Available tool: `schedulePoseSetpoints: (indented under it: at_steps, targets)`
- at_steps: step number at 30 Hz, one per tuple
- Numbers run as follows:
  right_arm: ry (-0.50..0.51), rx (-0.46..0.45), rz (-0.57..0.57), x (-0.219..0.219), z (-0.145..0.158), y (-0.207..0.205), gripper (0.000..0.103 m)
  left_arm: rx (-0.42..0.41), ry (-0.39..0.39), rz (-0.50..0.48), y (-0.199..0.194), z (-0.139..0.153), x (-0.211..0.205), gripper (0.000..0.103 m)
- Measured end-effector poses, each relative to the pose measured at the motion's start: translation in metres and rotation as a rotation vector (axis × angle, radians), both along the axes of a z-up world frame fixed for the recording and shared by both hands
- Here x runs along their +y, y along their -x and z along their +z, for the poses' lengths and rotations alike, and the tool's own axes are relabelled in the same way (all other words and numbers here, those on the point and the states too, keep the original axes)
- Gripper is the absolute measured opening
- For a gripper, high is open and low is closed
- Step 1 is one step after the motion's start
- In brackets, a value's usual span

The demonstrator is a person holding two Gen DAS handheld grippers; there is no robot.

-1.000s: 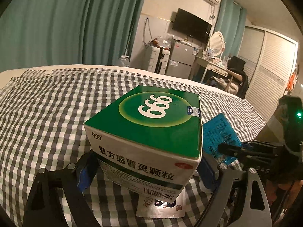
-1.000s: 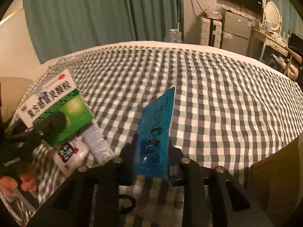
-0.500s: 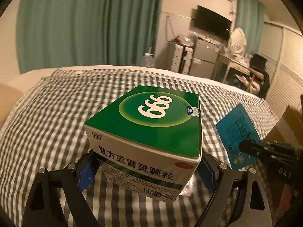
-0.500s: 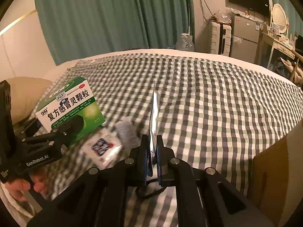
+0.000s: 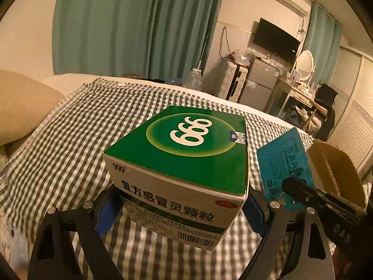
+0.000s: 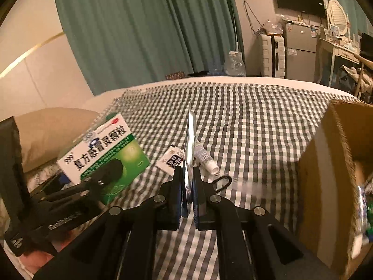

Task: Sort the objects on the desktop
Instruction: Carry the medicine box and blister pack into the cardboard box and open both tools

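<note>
The green medicine box (image 5: 186, 163) sat between the spread jaws of the left gripper (image 5: 181, 207), clamped by its sides above the checked bedspread (image 5: 70, 140); the blue sachet (image 5: 284, 165) stood upright, seen edge-on from the right wrist, in the right gripper (image 6: 187, 186), whose jaws were pinched nearly closed on it. A white tube (image 6: 205, 156) and a small white packet (image 6: 172, 161) lay on the bedspread just beyond the right gripper — the packet partly hidden behind the sachet. A cardboard box (image 6: 326, 175) stood at the right, its contents blurred and cut off.
</note>
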State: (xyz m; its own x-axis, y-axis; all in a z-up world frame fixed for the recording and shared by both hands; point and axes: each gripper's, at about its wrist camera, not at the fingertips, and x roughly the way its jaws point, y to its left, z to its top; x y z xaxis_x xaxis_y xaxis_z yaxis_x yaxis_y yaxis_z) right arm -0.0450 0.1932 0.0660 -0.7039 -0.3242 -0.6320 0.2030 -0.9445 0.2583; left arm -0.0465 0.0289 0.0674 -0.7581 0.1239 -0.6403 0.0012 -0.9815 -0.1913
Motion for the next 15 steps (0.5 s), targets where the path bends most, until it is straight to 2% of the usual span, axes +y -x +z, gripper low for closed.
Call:
schedulePoseSetpoints:
  at_steps: [4,15]
  targets:
    - [0.018,0.016,-0.012,0.009,0.015,-0.022,0.007,0.016,-0.040,-0.007,-0.023,0.020,0.012,0.091]
    - [0.010,0.108,-0.070,0.057,0.062,-0.068,0.007,0.092,-0.034,-0.137,-0.064,0.075,0.084,0.091]
